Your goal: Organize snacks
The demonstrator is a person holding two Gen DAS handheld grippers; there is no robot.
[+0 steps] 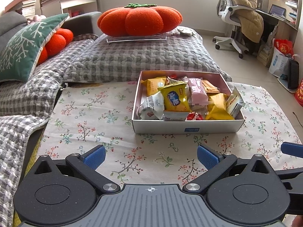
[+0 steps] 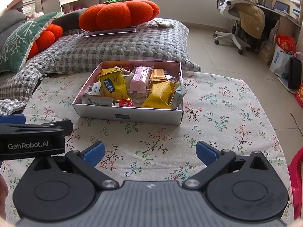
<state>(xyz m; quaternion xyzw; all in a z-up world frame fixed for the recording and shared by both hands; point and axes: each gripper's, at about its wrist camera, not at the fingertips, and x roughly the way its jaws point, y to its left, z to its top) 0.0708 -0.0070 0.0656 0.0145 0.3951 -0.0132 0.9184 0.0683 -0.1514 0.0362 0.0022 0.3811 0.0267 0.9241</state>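
A shallow white box (image 1: 187,127) (image 2: 130,115) sits on the floral tablecloth, filled with several wrapped snacks: yellow packets (image 1: 175,98) (image 2: 112,86), a pink one (image 1: 197,92) (image 2: 139,81) and white ones (image 1: 151,106). My left gripper (image 1: 151,158) hovers open over the cloth, short of the box's near wall, nothing between its blue pads. My right gripper (image 2: 150,154) is open too, just in front of the box and empty. The left gripper's body shows at the left edge of the right wrist view.
A floral cloth (image 1: 90,113) (image 2: 217,102) covers the low table. Behind it lies a checked grey quilt (image 1: 132,56) with an orange pumpkin cushion (image 1: 140,19) (image 2: 119,14) on a clear tray. A person in a padded coat sits on an office chair (image 1: 227,19) at the far right.
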